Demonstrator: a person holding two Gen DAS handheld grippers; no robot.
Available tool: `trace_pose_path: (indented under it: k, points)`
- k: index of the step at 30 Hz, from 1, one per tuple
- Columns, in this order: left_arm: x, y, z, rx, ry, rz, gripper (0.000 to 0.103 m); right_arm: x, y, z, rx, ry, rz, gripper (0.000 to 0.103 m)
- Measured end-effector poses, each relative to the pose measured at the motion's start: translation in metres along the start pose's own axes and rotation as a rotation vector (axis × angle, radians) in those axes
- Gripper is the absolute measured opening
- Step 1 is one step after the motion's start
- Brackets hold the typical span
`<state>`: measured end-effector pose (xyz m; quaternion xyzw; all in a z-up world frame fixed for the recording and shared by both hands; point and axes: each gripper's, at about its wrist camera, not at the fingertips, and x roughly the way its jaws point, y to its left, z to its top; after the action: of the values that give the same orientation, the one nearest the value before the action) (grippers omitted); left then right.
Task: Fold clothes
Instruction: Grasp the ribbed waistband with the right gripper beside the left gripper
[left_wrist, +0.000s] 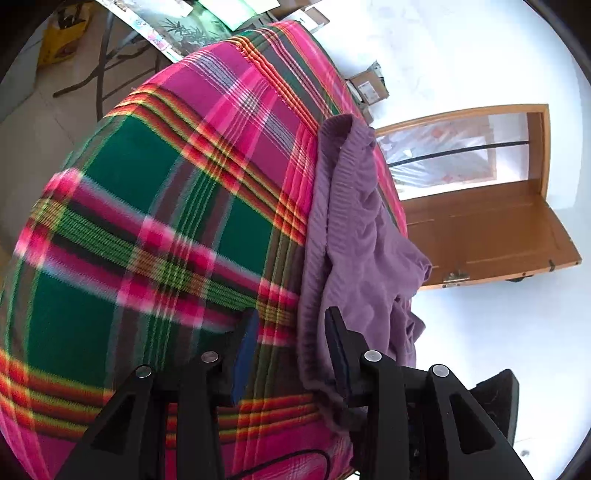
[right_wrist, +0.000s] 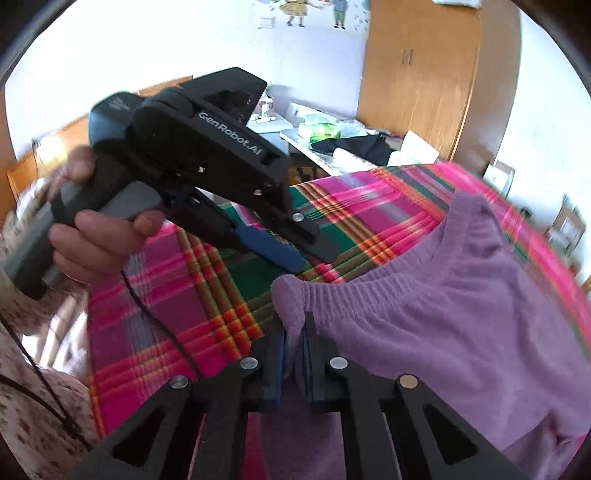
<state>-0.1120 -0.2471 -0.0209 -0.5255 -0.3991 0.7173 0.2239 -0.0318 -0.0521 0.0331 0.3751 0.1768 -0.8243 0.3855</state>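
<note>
So the purple sweater (right_wrist: 443, 325) is lying on a bright plaid blanket (left_wrist: 166, 206), all pink, green and orange stripes, and it sits along the edge of it. Can't really tell if that's a bed or some other surface under the blanket. The knit has a ribbed hem, and one bunched corner of that hem is pinched tight between the right tongs (right_wrist: 294, 332), jaws closed right down on the fabric with purple poking up above the blue pads.

The left tongs (left_wrist: 291, 314) are a different story: jaws parted with a clear gap. The ribbed edge of the sweater runs right through that gap, but they aren't clamping it as far as I can see. In the right wrist view you get a good look at the whole left unit, with a hand (right_wrist: 92, 236) wrapped round its grey handle, and the tips hanging just above the blanket near the sweater's corner. The only writing I can actually read is on the side of it, white letters on black: "GenRobot.AI".

Background stuff: a wooden door (left_wrist: 480, 221) standing open against a white wall, a tall wooden wardrobe (right_wrist: 417, 74), and some cartoon figure stickers (right_wrist: 314, 11) high up on the wall. There's a cardboard box (left_wrist: 369, 86) with a label on it, but it's way too small to read.
</note>
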Motion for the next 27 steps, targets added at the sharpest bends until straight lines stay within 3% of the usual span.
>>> trace_pose_path:
  k: [13,20,27]
  points:
    - [0.027,-0.007,0.04,0.007,0.022,-0.044,0.038,0.002,-0.01,-0.003,0.143,-0.051,0.156,0.009]
    - [0.054,-0.034,0.08,0.099,0.033,0.027,0.038,-0.01,-0.019,-0.001,0.171,-0.105,0.21,0.009]
    - [0.063,-0.041,0.11,0.119,-0.045,0.062,0.038,-0.002,-0.022,-0.006,0.198,-0.092,0.248,0.009]
